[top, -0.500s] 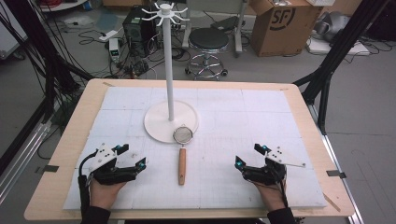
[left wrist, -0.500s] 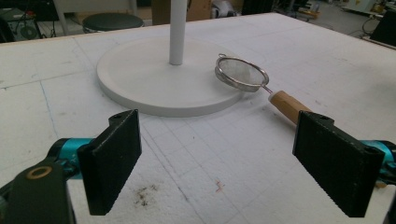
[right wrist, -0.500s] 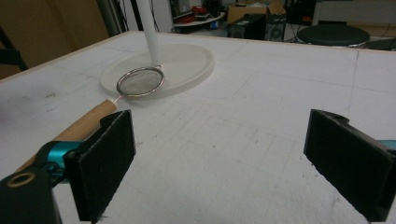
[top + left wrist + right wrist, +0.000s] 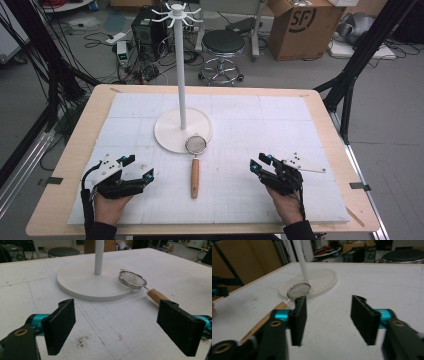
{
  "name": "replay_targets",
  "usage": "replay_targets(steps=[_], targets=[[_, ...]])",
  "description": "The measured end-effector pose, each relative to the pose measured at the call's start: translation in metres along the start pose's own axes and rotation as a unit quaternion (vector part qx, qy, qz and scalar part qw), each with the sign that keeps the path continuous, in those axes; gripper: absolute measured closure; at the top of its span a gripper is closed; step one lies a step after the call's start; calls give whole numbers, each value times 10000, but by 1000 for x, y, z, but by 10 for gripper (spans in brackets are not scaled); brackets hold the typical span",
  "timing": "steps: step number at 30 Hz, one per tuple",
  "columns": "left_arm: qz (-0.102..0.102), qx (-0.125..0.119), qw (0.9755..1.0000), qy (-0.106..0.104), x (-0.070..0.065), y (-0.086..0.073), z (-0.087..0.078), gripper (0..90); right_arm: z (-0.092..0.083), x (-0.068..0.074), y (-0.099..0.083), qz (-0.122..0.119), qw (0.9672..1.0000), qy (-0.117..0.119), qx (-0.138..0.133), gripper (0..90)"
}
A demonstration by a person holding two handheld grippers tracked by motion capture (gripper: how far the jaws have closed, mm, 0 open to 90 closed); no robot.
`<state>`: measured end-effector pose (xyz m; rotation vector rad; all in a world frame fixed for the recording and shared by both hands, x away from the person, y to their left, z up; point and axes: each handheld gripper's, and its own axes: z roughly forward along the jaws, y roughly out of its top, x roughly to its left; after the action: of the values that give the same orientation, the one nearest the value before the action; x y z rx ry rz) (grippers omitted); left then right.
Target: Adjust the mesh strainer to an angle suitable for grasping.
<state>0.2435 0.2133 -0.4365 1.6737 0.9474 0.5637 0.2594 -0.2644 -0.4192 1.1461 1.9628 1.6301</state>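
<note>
A white mat (image 4: 300,130) covers the table (image 4: 85,130). At its centre a stand (image 4: 182,75) rises from a round base (image 4: 170,132). At the base's 5 o'clock edge lies the strainer (image 4: 195,145), its mesh bowl leaning on the rim and its wooden handle pointing to 6 o'clock on the mat. The left gripper (image 4: 140,167) rests at 8 o'clock of the strainer, jaws spread wide with nothing between them. The right gripper (image 4: 260,164) sits at 4 o'clock, jaws parted and empty. Both are well apart from the strainer.
</note>
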Motion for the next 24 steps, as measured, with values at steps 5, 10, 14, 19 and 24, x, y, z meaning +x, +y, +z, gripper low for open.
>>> replay_targets(steps=[5,10,14,19,24], targets=[[27,44,10000,17,-1,-1,0,161,3,2,1,-18,9999,113,112,641],[16,26,10000,28,-1,-1,-1,161,11,7,3,17,9993,221,299,767],[16,26,10000,31,-1,-1,-1,161,18,6,4,211,9982,437,357,838],[4,30,10000,15,-1,-1,-1,161,25,11,3,188,9973,544,460,895],[25,44,10000,30,-1,-1,-1,161,32,19,3,182,9958,724,527,895]])
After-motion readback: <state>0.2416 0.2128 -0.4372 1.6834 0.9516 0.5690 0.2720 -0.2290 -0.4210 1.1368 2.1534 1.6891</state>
